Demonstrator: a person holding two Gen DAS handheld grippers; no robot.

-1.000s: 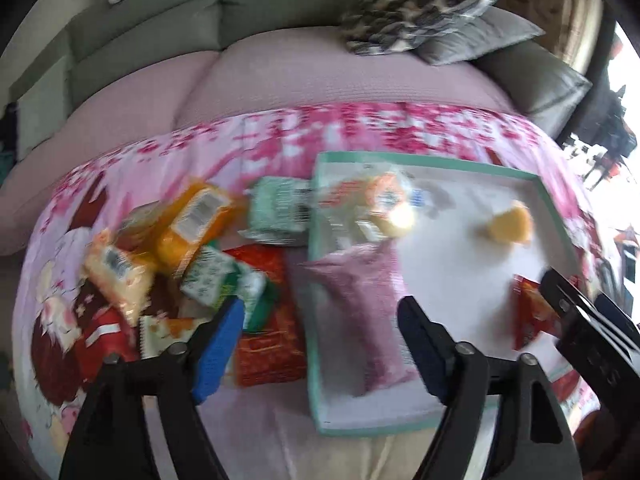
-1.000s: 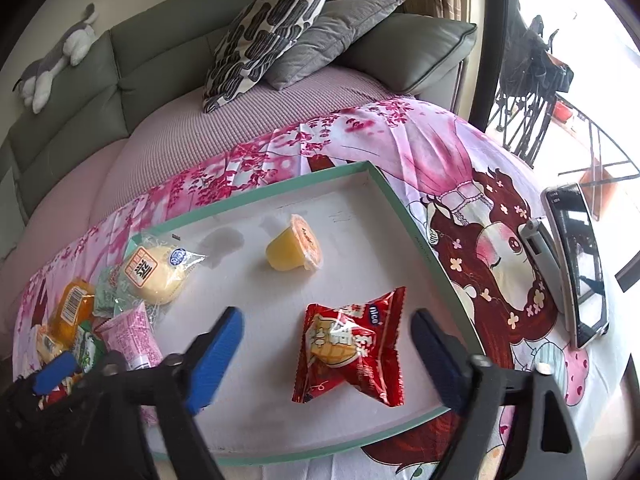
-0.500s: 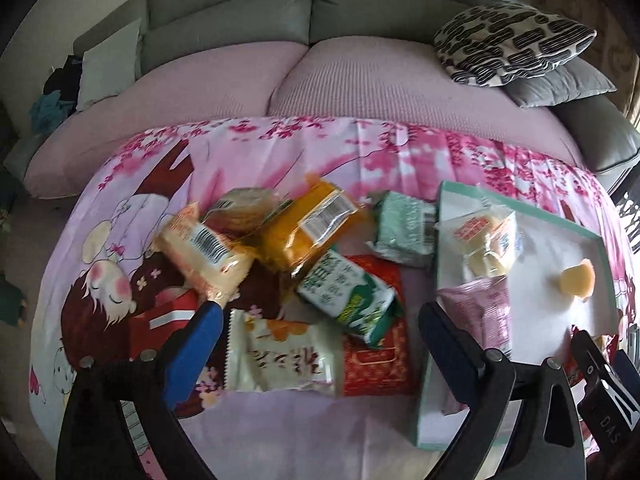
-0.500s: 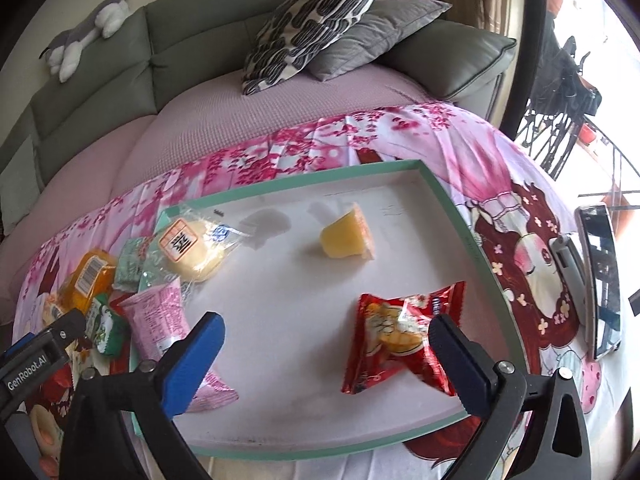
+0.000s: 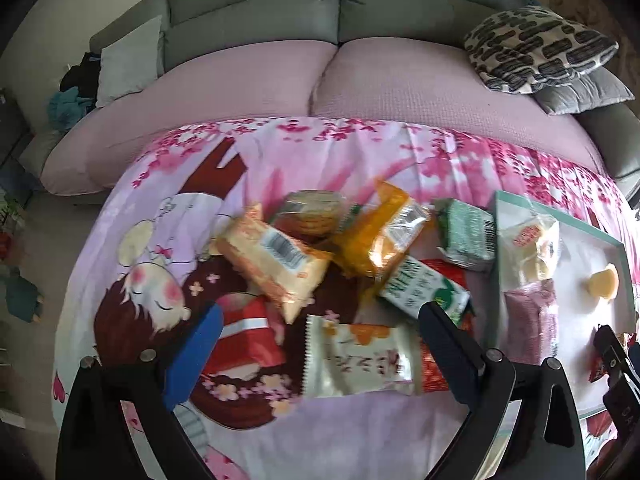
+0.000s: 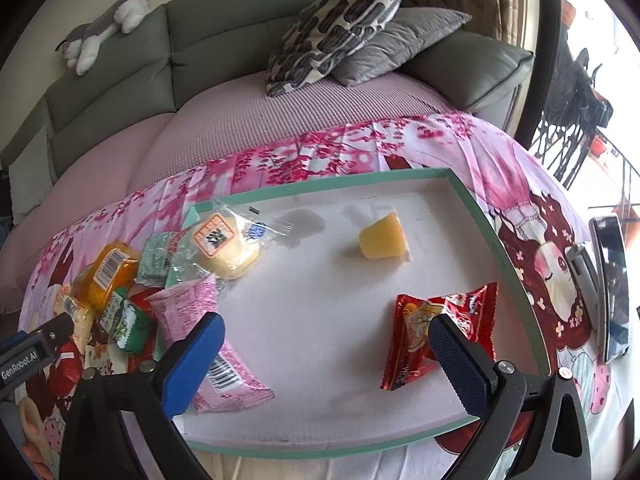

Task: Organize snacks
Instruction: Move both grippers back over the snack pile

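Observation:
My left gripper (image 5: 320, 320) is open and empty above a pile of snacks on the pink cloth: a white packet (image 5: 356, 356) right between its fingers, a peach packet (image 5: 276, 264), an orange packet (image 5: 380, 236), a green-and-white packet (image 5: 424, 286) and a green packet (image 5: 464, 232). My right gripper (image 6: 324, 334) is open and empty over the green-rimmed white tray (image 6: 332, 188). The tray holds a red packet (image 6: 436, 328), a yellow jelly cup (image 6: 384, 240), a wrapped bun (image 6: 224, 246) and a pink packet (image 6: 204, 320).
A sofa with a patterned cushion (image 6: 336, 24) runs behind the table. A phone (image 6: 610, 280) lies on the cloth right of the tray. The left gripper's body (image 6: 28, 350) shows at the left edge of the right wrist view.
My left gripper has swung left from the tray to above the snack pile. My right gripper has shifted slightly over the tray. Both stay open.

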